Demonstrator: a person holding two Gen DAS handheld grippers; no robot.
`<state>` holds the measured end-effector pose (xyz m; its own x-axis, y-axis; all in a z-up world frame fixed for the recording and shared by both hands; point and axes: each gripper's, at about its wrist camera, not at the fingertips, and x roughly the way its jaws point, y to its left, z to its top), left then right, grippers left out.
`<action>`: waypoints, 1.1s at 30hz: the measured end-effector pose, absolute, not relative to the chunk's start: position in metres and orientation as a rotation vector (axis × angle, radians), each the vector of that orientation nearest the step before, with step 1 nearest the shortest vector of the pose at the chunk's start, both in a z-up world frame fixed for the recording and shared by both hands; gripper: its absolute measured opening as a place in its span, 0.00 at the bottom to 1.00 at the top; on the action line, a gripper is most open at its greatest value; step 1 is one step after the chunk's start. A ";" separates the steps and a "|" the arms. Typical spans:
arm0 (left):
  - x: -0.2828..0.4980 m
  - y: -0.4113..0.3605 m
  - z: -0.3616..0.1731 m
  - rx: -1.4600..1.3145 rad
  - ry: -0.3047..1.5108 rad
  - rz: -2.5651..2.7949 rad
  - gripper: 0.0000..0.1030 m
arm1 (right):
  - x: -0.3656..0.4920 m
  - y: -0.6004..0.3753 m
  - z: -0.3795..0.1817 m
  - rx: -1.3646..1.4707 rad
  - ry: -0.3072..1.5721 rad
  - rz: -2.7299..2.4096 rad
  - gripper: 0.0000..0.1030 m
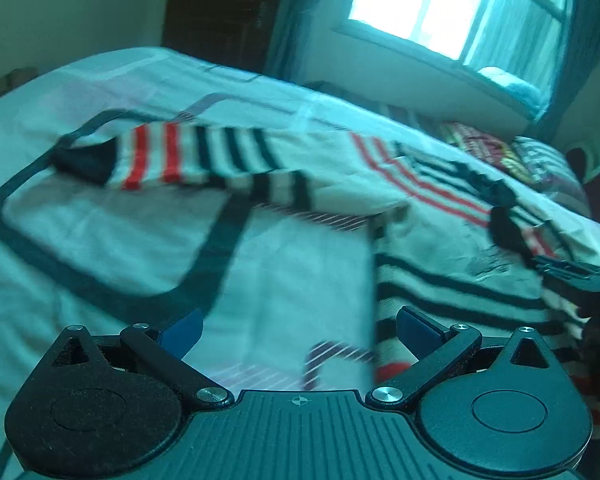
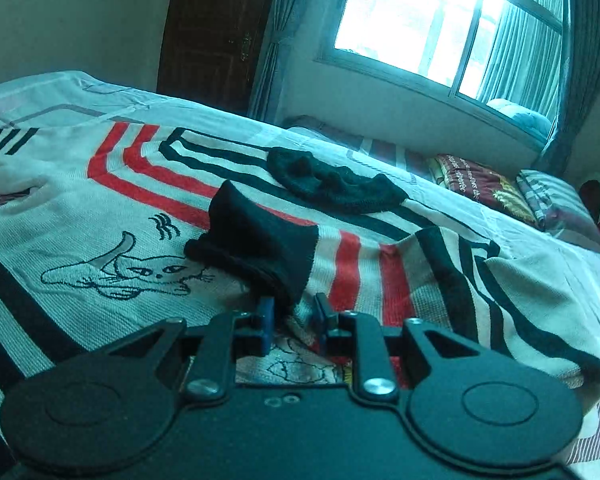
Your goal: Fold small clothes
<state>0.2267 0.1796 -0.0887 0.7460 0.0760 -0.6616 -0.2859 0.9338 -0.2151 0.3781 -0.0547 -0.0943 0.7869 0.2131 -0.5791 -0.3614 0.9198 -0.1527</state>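
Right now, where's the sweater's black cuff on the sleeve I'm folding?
In the right wrist view the black cuff lies centre frame on the striped sweater, just ahead of the right gripper, beside the embroidered cat and below the black collar.

Here's the bed (image 2: 220, 110), dressed in a pale sheet with dark rounded outlines and fine red hatching. Across it spreads a knit striped sweater (image 2: 80, 216), cream with red and black bands and a cat drawn on the front, one sleeve (image 1: 204, 158) stretched out over the sheet. Over at the far end, folded blankets (image 2: 484, 186) sit beneath the window.
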 end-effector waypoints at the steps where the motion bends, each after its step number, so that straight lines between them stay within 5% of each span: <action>1: 0.238 0.172 -0.085 -0.307 0.692 0.169 1.00 | 0.378 -0.063 -0.093 -0.201 0.582 0.323 0.24; 4: 0.286 0.145 -0.080 -0.307 0.668 0.048 0.95 | 0.361 -0.087 -0.082 -0.094 0.546 0.272 0.30; 5: 0.305 0.133 -0.081 -0.312 0.677 0.010 0.72 | 0.356 -0.095 -0.080 -0.070 0.549 0.262 0.30; 6: 0.325 0.122 -0.082 -0.322 0.694 -0.027 0.60 | 0.351 -0.105 -0.079 -0.031 0.558 0.249 0.30; 20: 0.481 0.020 -0.125 -0.486 0.838 -0.209 0.60 | 0.324 -0.212 -0.092 0.376 0.594 0.025 0.33; 22: 0.490 0.013 -0.125 -0.442 0.837 -0.202 0.47 | 0.324 -0.224 -0.092 0.447 0.588 0.017 0.33; 23: 0.495 0.010 -0.127 -0.409 0.850 -0.194 0.17 | 0.325 -0.229 -0.093 0.486 0.587 0.015 0.34; 24: 0.499 0.010 -0.129 -0.408 0.857 -0.194 0.11 | 0.327 -0.235 -0.093 0.530 0.587 0.014 0.36; 29: 0.477 0.034 -0.095 -0.404 0.738 -0.237 0.08 | 0.332 -0.263 -0.099 0.772 0.561 0.046 0.53; 33: 0.468 0.051 -0.094 -0.328 0.738 -0.199 0.08 | 0.342 -0.280 -0.117 0.983 0.575 0.114 0.52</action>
<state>0.4680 0.0513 -0.0944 0.7245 -0.2910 -0.6248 0.0627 0.9306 -0.3607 0.3417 -0.2799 -0.1169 0.8461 0.3437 -0.4075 0.1628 0.5613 0.8114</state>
